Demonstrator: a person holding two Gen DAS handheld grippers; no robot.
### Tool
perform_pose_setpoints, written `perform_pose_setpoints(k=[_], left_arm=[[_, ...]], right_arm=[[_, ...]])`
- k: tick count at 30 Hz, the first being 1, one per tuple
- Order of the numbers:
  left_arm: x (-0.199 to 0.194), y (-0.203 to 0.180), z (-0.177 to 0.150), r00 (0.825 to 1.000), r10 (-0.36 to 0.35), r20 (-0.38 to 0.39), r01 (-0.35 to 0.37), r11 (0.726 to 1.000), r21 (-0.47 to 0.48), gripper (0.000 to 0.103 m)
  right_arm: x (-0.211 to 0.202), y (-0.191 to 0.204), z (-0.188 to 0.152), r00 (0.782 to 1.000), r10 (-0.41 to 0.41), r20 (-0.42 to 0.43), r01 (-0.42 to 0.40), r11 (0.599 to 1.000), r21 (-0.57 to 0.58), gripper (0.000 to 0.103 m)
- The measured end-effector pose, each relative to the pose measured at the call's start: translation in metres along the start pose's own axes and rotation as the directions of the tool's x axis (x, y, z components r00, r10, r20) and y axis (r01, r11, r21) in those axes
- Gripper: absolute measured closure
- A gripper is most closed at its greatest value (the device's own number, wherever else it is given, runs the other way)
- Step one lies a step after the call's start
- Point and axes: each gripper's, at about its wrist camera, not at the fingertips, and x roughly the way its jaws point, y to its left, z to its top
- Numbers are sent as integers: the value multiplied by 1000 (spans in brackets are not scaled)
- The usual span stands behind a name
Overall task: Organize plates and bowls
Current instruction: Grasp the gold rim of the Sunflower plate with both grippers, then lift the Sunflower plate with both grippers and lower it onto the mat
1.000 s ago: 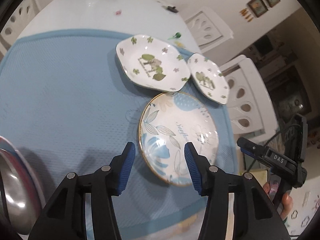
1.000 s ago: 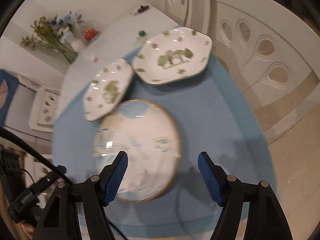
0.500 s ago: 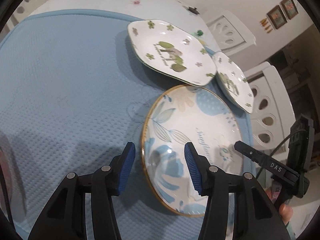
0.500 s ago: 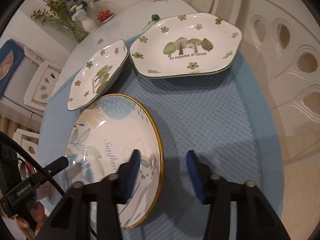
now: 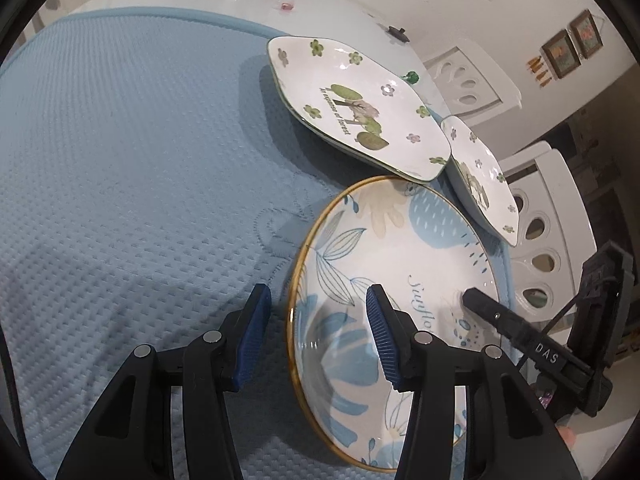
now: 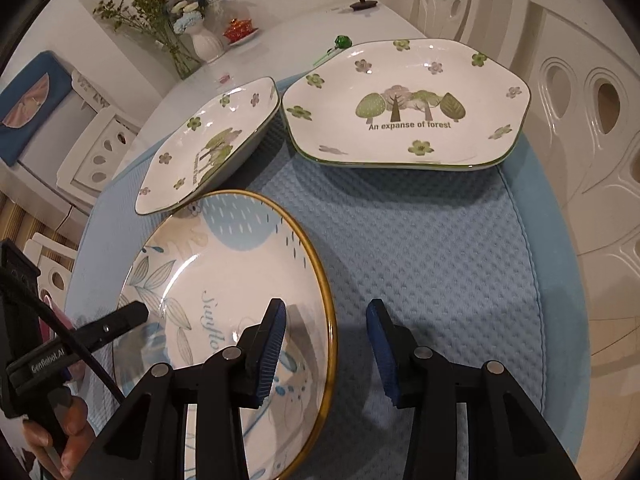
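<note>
Left gripper [image 5: 316, 324] tilted down, spread astride round plate [image 5: 400, 248] rim, right gripper [image 6: 326, 340] likewise spread after narrowing, pads clear, gold-edged leaf-patterned plate flat on blue mat [image 5: 120, 160]

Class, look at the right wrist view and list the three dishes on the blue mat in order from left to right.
Round blue-leaf plate with the gold rim → smaller forest-print dish → large forest-print plate reading "An expanse of forest".
</note>
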Motion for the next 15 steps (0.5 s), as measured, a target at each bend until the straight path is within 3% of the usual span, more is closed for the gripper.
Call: perform_pose_setpoints(k=[2, 5, 9, 15], left_arm=[[2, -3, -1, 1000, 5, -3, -5, 1000, 17, 59], [5, -9, -1, 999, 30, -15, -29, 998, 61, 74], [4, -6, -2, 999, 27, -17, -26, 998, 61, 76], [-2, -9, -16, 998, 61, -9, -60, 994, 86, 76]], right_arm=[[1, 3, -1, 1000, -14, 7, 14, 1000, -16, 62], [3, 15, -3, 998, -52, 22, 53, 996, -76, 62], [5, 33, -6, 995, -97, 34, 101, 980, -172, 63], [0, 36, -12, 996, -90, 24, 93, 972, -216, 63]])
